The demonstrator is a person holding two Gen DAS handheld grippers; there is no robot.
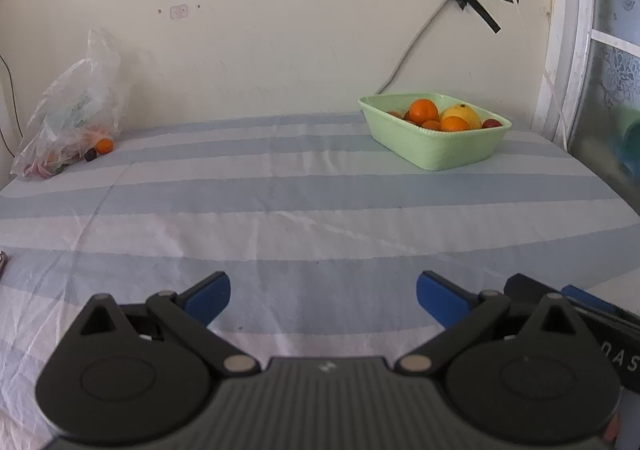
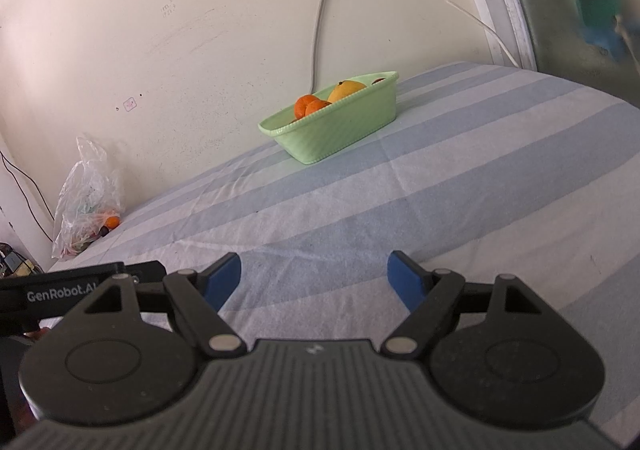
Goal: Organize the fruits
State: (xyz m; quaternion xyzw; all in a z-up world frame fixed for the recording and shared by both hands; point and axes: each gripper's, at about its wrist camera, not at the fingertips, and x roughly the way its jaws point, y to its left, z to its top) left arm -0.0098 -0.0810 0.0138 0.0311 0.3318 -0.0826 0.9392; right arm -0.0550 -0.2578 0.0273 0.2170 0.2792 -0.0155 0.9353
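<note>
1. While both grippers are tilted down over the striped cloth [image 1: 280, 210], the left gripper [image 1: 323, 292] is seen low above the near part of the surface, with its blue fingers [image 1: 208, 296] spread wide and nothing held between them.
2. Beside it, the right gripper [image 2: 314, 278] is angled the same way, its fingers [image 2: 404, 282] also set wide apart over bare cloth, with nothing gripped.
3. Part of the right gripper's black body is caught at the right edge of the left view; a black bar of the left one is caught at the left edge of the right view.
4. At the far right of the surface, near the wall, a green basket [image 1: 440, 148] is placed, well apart from both grippers; oranges [image 1: 423, 110] and a yellow fruit [image 1: 460, 115] are held in it.
5. At the far left, against the wall, a clear bag [image 1: 76, 110] is slumped, with one orange [image 1: 104, 146] and a dark fruit [image 1: 90, 155] at its mouth.
</note>
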